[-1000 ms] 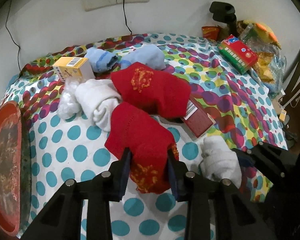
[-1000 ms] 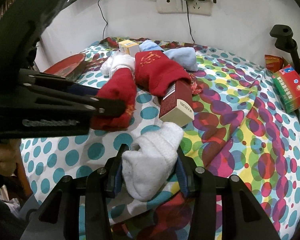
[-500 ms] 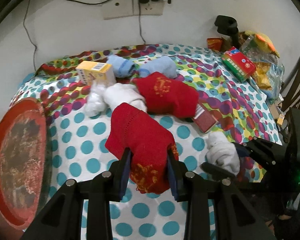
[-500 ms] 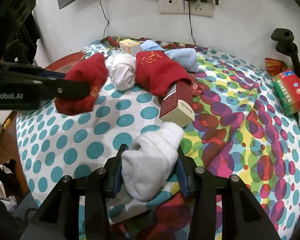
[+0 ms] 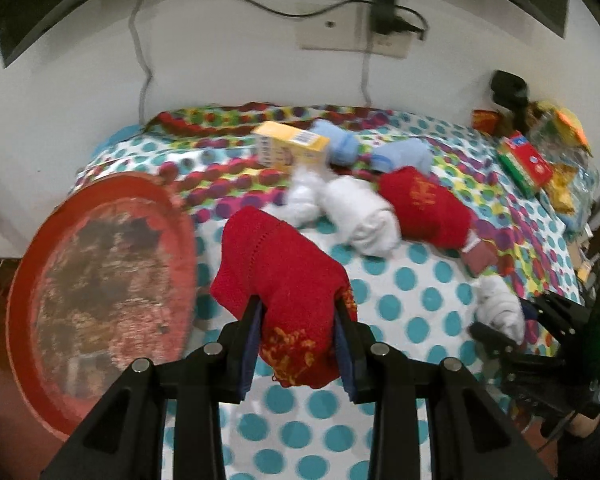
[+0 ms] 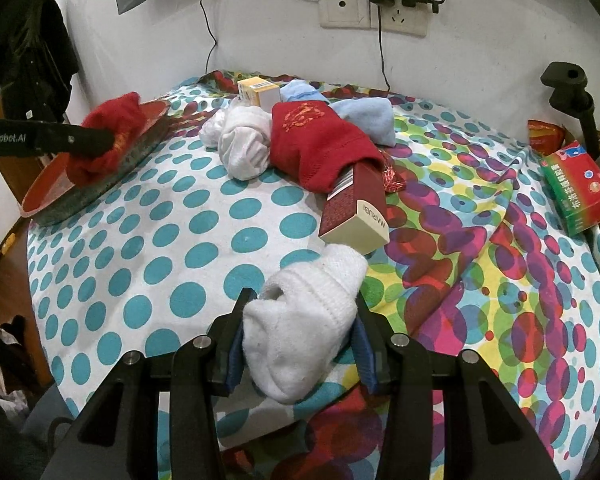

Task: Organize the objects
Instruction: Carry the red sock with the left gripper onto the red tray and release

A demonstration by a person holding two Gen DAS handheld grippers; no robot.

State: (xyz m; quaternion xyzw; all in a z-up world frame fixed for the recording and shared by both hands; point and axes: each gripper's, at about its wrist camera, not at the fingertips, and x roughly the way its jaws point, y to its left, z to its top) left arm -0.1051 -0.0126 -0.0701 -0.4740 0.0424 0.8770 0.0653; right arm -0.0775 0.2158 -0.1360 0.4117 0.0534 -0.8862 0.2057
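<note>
We carry a rolled red knitted sock [image 5: 288, 280], clamped in our left gripper [image 5: 296, 344], beside the round red tray [image 5: 24, 300] for release there, while our right gripper [image 6: 298, 344] grips a rolled white sock [image 6: 304, 316].

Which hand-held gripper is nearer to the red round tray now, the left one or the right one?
Left. The left hand-held gripper, shut on a red sock, is beside the red round tray. The right hand-held gripper holds a white sock far across the table.
</note>
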